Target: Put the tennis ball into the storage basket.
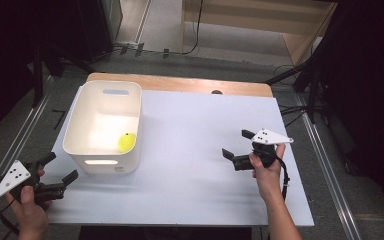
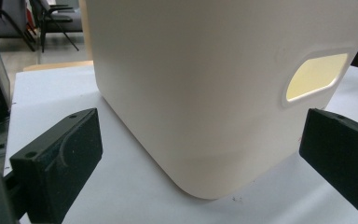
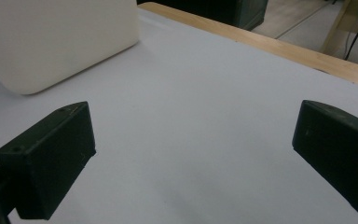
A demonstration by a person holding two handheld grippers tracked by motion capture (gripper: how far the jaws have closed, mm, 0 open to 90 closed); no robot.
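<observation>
Clearly wide apart and empty, left claw [image 1: 60,170], held low off the near-left edge of the surface [image 1: 205,150], jaws aimed toward 2 o'clock at the near-left corner of the white bin [image 1: 82,140]. Close to that corner, not touching. Right claw [image 1: 237,146] equally spread, gripping nothing, resting over bare white at about 4 o'clock from the bin, well apart from it. Yellow ball [image 1: 127,142] lying inside the bin, against its near-right wall. Probably either a finished drop-off or the start of a fetch. Next, if a fetch: lifting a claw over the rim, descending straight beside the wall, closing gently on a round, roll-prone thing.
</observation>
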